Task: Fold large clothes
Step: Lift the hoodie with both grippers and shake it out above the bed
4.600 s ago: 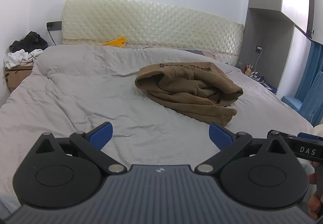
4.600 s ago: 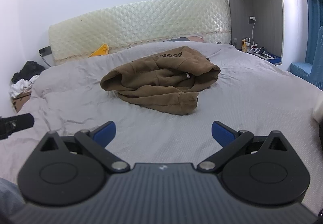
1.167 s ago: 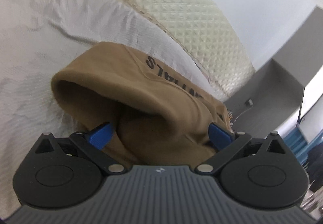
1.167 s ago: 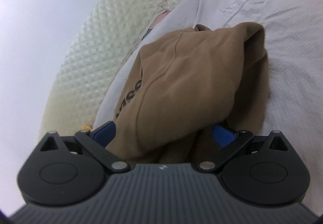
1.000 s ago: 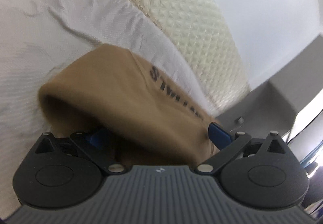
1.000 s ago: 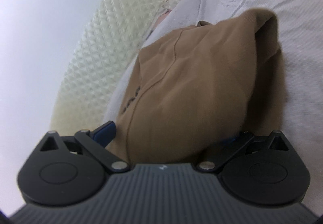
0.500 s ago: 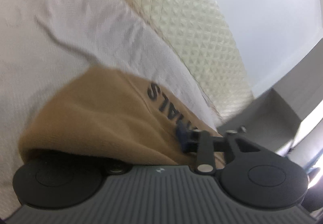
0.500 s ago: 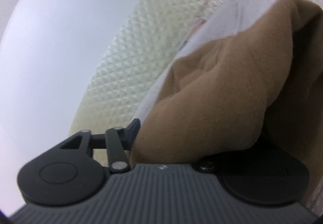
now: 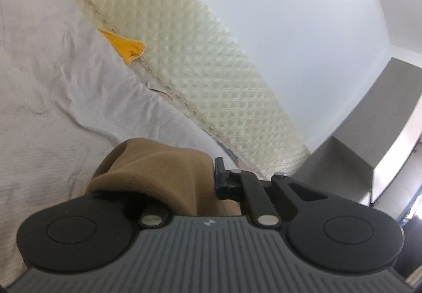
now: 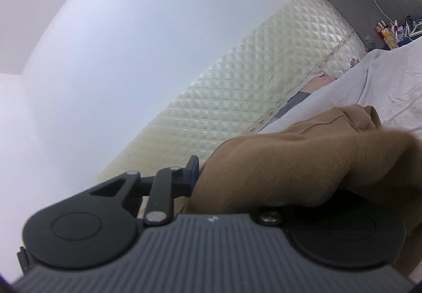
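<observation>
The brown sweatshirt [image 9: 158, 169] is bunched right in front of the left wrist camera, lifted off the grey bed cover [image 9: 52, 82]. My left gripper [image 9: 203, 182] is shut on a fold of it; the blue pad [image 9: 217, 174] presses the cloth and the other finger is hidden under fabric. In the right wrist view another part of the brown sweatshirt [image 10: 303, 161] drapes over my right gripper [image 10: 224, 179]. Its jaws are closing with the cloth pinched between them. One blue pad [image 10: 193, 169] shows against the fabric; the other is covered.
The quilted cream headboard [image 9: 211, 68] runs behind the bed, with a yellow cloth [image 9: 124, 47] at its foot. A grey cabinet [image 9: 356, 148] stands to the right. Bottles [image 10: 387, 34] crowd a bedside shelf, and the grey bed cover [image 10: 390, 87] stretches beyond the garment.
Both grippers closed on folds of the sweatshirt and rose with it; the bed has dropped lower in both views and more wall and headboard show.
</observation>
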The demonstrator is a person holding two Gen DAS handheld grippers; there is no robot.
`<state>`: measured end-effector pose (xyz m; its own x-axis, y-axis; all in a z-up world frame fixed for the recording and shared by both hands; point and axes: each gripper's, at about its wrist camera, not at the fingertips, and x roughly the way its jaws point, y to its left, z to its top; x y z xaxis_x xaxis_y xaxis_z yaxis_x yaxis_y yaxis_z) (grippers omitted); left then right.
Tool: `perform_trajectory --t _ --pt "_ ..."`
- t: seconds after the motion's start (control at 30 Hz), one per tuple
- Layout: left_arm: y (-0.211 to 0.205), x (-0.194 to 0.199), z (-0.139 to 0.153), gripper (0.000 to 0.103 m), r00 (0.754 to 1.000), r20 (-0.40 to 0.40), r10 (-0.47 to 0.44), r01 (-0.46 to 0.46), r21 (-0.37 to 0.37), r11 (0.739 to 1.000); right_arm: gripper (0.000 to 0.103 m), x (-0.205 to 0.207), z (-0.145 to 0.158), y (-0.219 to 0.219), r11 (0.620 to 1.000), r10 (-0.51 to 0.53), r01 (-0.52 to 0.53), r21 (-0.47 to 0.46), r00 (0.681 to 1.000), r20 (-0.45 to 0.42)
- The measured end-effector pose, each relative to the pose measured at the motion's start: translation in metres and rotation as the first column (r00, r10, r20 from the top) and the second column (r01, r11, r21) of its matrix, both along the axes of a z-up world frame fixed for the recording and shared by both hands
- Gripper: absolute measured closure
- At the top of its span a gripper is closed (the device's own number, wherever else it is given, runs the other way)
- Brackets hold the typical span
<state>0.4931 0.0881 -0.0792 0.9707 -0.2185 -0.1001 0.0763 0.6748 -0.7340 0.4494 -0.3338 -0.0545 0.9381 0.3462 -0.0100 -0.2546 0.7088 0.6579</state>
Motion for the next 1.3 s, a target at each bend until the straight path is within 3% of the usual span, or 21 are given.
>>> perform_trajectory --t 0.2,0.33,0.5,0.7,0.93,1.0,1.17,1.3 --pt "0.008 -0.067 0.058 0.096 1.000 0.021 0.002 -0.001 -0.023 1.000 0.073 -0.040 0.049 0.006 1.000 0.003 -0.002 -0.020 1.000 0.019" --pt "0.010 -0.119 0.114 0.096 0.996 0.083 0.043 -0.042 -0.009 0.999 0.073 -0.054 0.110 0.013 0.995 0.040 -0.037 -0.089 0.999 0.031" --pt "0.019 -0.178 0.193 0.095 0.985 0.144 0.095 -0.101 0.041 0.994 0.073 -0.076 0.178 0.016 0.992 0.092 -0.088 -0.091 0.995 0.044" --pt "0.035 -0.276 0.290 0.095 0.955 0.256 0.149 -0.180 0.105 0.978 0.073 -0.121 0.256 0.030 0.988 0.146 -0.139 -0.066 0.983 0.109" --pt "0.053 -0.405 0.405 0.095 0.905 0.378 0.197 -0.279 0.175 0.944 0.074 -0.183 0.346 0.054 0.975 0.215 -0.200 -0.098 0.957 0.196" --pt "0.060 -0.437 0.430 0.095 0.900 0.388 0.197 -0.288 0.193 0.938 0.074 -0.202 0.367 0.060 0.970 0.237 -0.216 -0.112 0.946 0.222" --pt "0.079 -0.499 0.468 0.095 0.902 0.382 0.201 -0.298 0.216 0.930 0.074 -0.231 0.390 0.071 0.958 0.284 -0.261 -0.122 0.927 0.246" --pt "0.095 -0.509 0.454 0.094 0.931 0.302 0.206 -0.283 0.238 0.929 0.074 -0.219 0.370 0.078 0.946 0.315 -0.295 -0.137 0.935 0.164"
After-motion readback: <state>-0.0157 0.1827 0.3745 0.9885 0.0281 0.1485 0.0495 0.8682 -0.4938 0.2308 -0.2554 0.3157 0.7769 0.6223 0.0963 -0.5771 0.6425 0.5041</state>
